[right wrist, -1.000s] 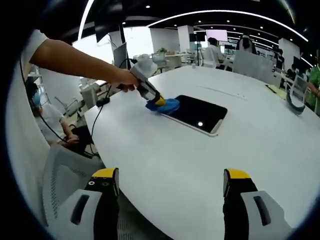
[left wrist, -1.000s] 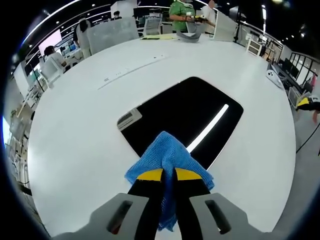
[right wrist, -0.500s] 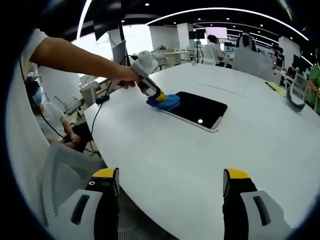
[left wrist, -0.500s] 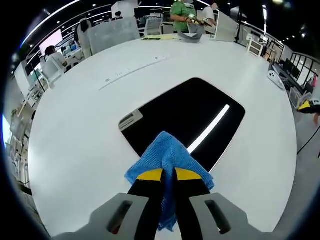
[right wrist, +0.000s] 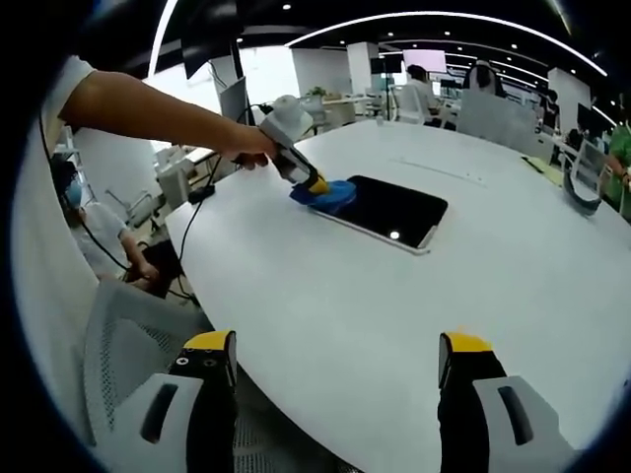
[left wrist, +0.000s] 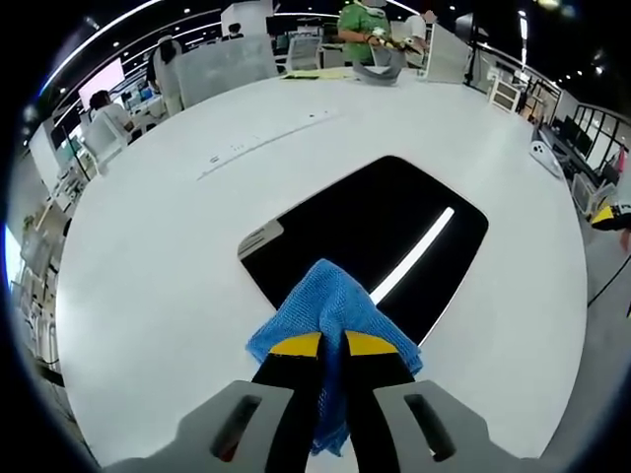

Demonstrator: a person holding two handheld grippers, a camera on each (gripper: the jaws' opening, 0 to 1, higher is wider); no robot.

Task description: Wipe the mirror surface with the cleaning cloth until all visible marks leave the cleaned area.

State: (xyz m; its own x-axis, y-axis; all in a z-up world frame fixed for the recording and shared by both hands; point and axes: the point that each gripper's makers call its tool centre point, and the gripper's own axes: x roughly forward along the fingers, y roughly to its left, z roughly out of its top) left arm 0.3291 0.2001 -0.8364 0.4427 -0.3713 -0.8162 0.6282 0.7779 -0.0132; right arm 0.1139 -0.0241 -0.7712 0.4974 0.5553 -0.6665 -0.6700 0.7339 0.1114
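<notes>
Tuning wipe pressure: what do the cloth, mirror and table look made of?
Cloth: blue woven or knit fabric, likely microfibre, with a visible mesh texture and soft folds. Mirror: dark glossy glass, judging by the sharp reflected light strip. Table: smooth white top, probably laminate, with a faint sheen.

A large round white table [left wrist: 148, 266] takes up most of the room's middle. Beyond its far edge stand desks, white chairs [left wrist: 222, 64] and monitors, with several people seated or standing among them. The ceiling is dark, crossed by long curved light strips [right wrist: 434, 18] and small spot lamps. A bright window [right wrist: 202, 89] glows behind the desks in the right gripper view. A grey mesh chair [right wrist: 128, 340] sits close against the table's near edge. Cables hang from a desk [right wrist: 182, 168] beside it.
</notes>
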